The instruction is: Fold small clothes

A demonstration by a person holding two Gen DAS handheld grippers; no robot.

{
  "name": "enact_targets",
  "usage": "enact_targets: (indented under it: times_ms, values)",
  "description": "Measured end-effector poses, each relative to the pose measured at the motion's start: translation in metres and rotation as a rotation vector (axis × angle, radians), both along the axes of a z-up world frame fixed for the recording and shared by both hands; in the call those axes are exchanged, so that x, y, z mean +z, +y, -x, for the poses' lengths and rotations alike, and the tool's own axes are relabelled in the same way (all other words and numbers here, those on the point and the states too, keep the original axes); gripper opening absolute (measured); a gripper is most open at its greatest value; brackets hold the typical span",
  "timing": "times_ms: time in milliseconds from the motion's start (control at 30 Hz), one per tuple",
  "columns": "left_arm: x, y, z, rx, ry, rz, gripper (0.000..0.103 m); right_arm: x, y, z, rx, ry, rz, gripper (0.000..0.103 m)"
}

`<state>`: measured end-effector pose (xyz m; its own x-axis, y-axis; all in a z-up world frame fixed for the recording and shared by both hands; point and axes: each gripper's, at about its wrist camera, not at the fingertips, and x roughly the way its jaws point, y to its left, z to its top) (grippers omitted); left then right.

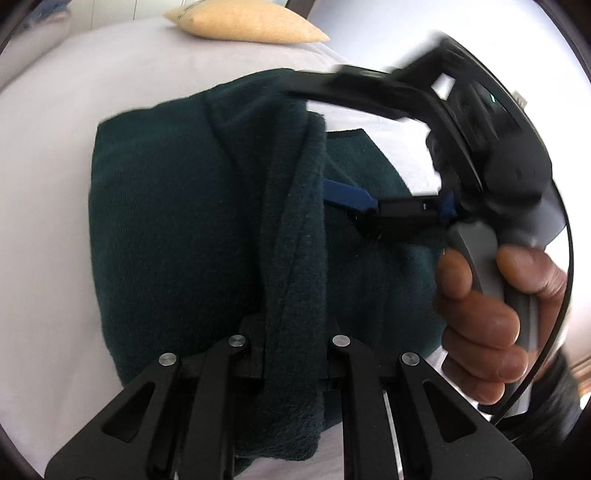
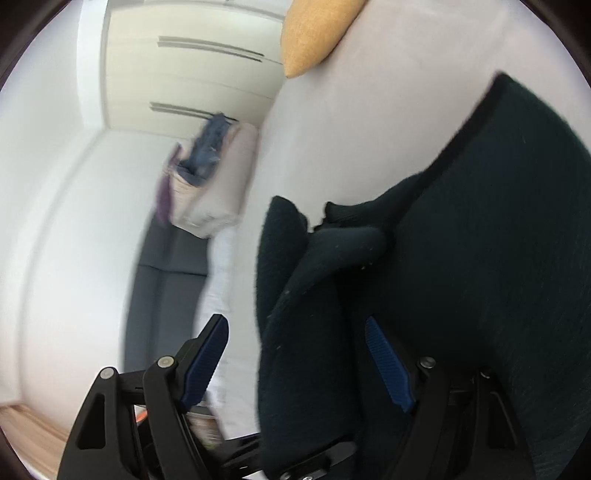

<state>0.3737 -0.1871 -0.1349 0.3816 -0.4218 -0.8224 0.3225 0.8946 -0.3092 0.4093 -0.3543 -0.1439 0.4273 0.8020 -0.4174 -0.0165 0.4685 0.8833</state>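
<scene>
A dark green knit garment (image 1: pixel 177 221) lies on the white bed (image 1: pixel 48 184); it also shows in the right wrist view (image 2: pixel 498 240). My left gripper (image 1: pixel 291 354) is shut on a raised fold of the garment (image 1: pixel 291 258), which hides its fingertips. My right gripper (image 2: pixel 295 354) is open, its blue pads (image 2: pixel 205 358) standing either side of a hanging fold of the garment (image 2: pixel 306 332). In the left wrist view the right gripper (image 1: pixel 369 206) reaches in from the right, held by a hand (image 1: pixel 480 314), one blue pad (image 1: pixel 347 194) against the cloth.
A yellow pillow (image 1: pixel 243 20) lies at the far end of the bed; it also shows in the right wrist view (image 2: pixel 314 33). A white wardrobe (image 2: pixel 192 66) and a pile of clothes (image 2: pixel 207 162) stand beyond the bed's edge, with wooden floor (image 2: pixel 33 435) below.
</scene>
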Motion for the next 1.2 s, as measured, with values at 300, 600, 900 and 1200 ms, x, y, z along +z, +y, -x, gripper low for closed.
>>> enact_targets:
  times_ms: [300, 600, 900, 1200]
  values:
    - [0.003, -0.009, 0.014, -0.002, -0.02, -0.027, 0.015, 0.034, 0.026, -0.028, 0.043, -0.026, 0.291, 0.079]
    - [0.0, -0.004, 0.006, 0.006, -0.01, -0.006, 0.015, 0.04, 0.043, -0.045, 0.113, -0.017, 0.41, 0.055]
    - [-0.004, -0.001, 0.001, 0.012, 0.001, -0.016, 0.015, 0.041, 0.036, -0.033, 0.119, -0.046, 0.444, 0.016]
    - [0.006, -0.013, 0.002, -0.022, 0.003, -0.017, 0.015, 0.041, 0.018, -0.024, 0.114, -0.068, 0.452, 0.014]
